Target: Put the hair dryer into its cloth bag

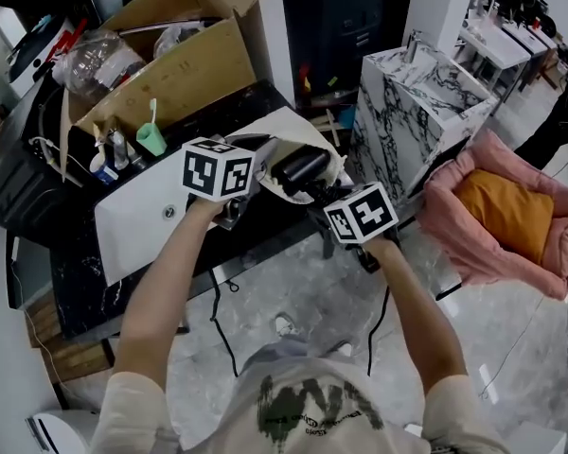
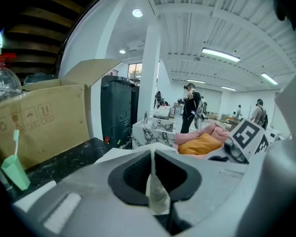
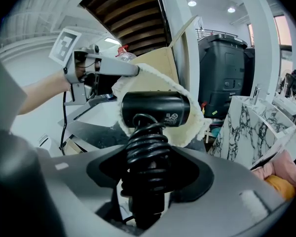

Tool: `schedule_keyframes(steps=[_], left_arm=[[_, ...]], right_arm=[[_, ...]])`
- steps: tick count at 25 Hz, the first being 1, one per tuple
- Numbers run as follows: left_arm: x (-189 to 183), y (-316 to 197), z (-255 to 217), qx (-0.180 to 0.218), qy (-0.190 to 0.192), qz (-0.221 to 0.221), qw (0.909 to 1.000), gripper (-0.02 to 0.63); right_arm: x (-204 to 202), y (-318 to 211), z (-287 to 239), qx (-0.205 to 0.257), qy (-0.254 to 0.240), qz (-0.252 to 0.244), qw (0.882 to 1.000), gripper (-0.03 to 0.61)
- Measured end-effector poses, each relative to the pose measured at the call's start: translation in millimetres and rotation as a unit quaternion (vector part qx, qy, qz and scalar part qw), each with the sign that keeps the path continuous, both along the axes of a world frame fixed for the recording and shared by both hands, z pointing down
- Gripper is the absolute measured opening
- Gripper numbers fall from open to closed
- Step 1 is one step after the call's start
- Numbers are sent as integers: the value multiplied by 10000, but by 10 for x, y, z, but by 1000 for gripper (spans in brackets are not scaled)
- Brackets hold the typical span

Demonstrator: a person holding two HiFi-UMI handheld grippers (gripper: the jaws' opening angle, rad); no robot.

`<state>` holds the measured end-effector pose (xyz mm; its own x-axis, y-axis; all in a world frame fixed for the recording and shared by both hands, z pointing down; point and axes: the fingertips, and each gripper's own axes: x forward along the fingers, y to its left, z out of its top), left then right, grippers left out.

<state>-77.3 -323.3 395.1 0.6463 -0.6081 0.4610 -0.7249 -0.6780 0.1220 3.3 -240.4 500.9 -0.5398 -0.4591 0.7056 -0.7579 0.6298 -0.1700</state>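
The black hair dryer (image 1: 303, 170) is held up over the dark counter, its head just inside the mouth of the cream cloth bag (image 1: 298, 126). My right gripper (image 1: 319, 199) is shut on the dryer's handle (image 3: 145, 157), which has the black cord wound around it. In the right gripper view the dryer head (image 3: 155, 110) sits framed by the bag's fleecy rim (image 3: 190, 127). My left gripper (image 1: 256, 173) is shut on the bag's edge, and a fold of cream cloth (image 2: 157, 194) is pinched between its jaws. That left gripper (image 3: 106, 69) holds the rim up at the left of the right gripper view.
An open cardboard box (image 1: 170, 55) with bottles stands behind the counter. A white basin (image 1: 142, 218) and a green toothbrush cup (image 1: 151, 140) lie to the left. A marbled cabinet (image 1: 417, 102) and a pink pet bed (image 1: 511, 220) are on the right. A black cable (image 1: 222, 324) hangs down.
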Motion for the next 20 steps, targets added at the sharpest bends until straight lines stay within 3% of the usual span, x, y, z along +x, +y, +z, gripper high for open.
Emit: schedule_keyframes(steps=[7,20], left_arm=[[-29,88,47,72,-57,449,9989,29],[37,228,4,102,441,1257,9910,29]], right_arm=[[-180,-271,17,-51,138,-139,9998,261],[-521,-677,151,-215,175,-2,9996,261]])
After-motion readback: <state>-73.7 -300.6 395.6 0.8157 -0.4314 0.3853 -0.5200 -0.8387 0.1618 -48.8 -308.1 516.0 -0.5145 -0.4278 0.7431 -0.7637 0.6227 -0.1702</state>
